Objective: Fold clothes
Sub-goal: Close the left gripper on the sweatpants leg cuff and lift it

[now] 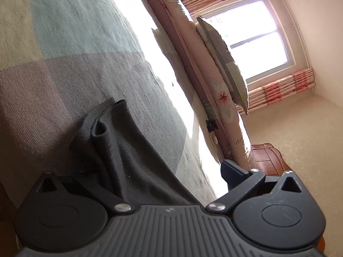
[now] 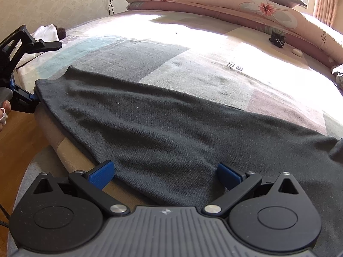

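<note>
Garment, dark grey knit cloth (image 2: 171,128): soft, limp, light; edge lies between right gripper (image 2: 165,176)'s wide-spread fingers; left gripper (image 1: 150,171) likewise wide; grasp corners.

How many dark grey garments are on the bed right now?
1. The dark grey knit garment lies spread along the near edge of the patchwork bed cover. Others may lie outside both views.

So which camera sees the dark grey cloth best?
The right wrist view. There the dark grey cloth lies spread across the bed, nearly all of it in sight. The left wrist view shows only a bunched corner close to the left gripper.
</note>
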Tool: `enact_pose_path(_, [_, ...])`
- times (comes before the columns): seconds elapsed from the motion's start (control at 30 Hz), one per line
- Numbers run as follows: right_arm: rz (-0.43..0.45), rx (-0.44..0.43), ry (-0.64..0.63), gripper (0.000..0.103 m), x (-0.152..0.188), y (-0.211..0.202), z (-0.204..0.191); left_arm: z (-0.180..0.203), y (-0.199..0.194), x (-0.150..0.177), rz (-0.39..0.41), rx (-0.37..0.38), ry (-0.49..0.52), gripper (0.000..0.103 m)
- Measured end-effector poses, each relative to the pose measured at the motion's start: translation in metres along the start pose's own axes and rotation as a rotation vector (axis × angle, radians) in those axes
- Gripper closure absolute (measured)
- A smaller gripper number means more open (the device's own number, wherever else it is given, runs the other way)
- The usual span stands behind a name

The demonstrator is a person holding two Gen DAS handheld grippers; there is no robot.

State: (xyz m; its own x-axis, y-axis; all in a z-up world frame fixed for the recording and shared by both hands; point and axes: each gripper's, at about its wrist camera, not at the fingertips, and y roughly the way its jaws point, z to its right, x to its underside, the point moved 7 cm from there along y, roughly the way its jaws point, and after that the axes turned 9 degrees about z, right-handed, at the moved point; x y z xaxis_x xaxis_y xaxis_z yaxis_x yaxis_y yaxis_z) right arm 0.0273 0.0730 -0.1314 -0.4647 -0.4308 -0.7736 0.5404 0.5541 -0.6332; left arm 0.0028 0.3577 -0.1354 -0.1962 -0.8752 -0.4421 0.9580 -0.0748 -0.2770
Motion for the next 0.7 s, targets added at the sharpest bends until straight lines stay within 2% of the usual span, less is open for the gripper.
enact_pose_path(0.1, [0.002,0.006,-0.009,0.0,0.001,0.001,-0.001,-0.011,0.003,-0.006,0.03,-0.066,0.01,0.003])
enact_pose_path(0.17, [0.004,0.01,-0.016,0.0,0.001,0.002,-0.001,-0.013,0.001,-0.009,0.045,-0.075,0.009,0.003])
enact_pose_path(0.27, [0.01,0.007,-0.016,0.0,0.001,0.001,-0.001,-0.016,-0.004,-0.009,0.083,-0.103,0.027,0.01])
enact_pose_path(0.33, [0.011,0.005,-0.017,0.0,0.001,0.002,-0.001,-0.016,-0.009,-0.007,0.084,-0.125,0.018,0.025])
enact_pose_path(0.4, [0.013,0.004,-0.017,0.0,0.001,0.002,-0.001,-0.008,-0.011,-0.002,0.061,-0.08,0.009,0.028])
enact_pose_path(0.47, [0.015,0.003,-0.018,0.0,0.001,0.002,-0.001,-0.002,-0.01,-0.002,0.08,-0.097,0.099,0.027])
enact_pose_path(0.5, [0.016,0.004,-0.019,0.0,0.002,0.002,-0.002,-0.006,-0.007,-0.004,0.087,-0.129,0.116,0.027])
enact_pose_path(0.53, [0.016,0.006,-0.019,0.0,0.002,0.002,-0.002,-0.01,-0.005,-0.007,0.096,-0.142,0.105,0.035])
enact_pose_path(0.6, [0.016,0.009,-0.023,0.0,0.002,0.002,-0.003,-0.017,-0.003,-0.012,0.113,-0.168,0.087,0.041])
enact_pose_path(0.67, [0.019,0.004,-0.023,0.0,0.002,0.001,-0.002,-0.021,-0.004,-0.009,0.115,-0.205,0.129,0.06])
enact_pose_path(0.7, [0.02,0.002,-0.023,0.0,0.002,0.001,-0.002,-0.024,-0.005,-0.007,0.119,-0.22,0.15,0.073])
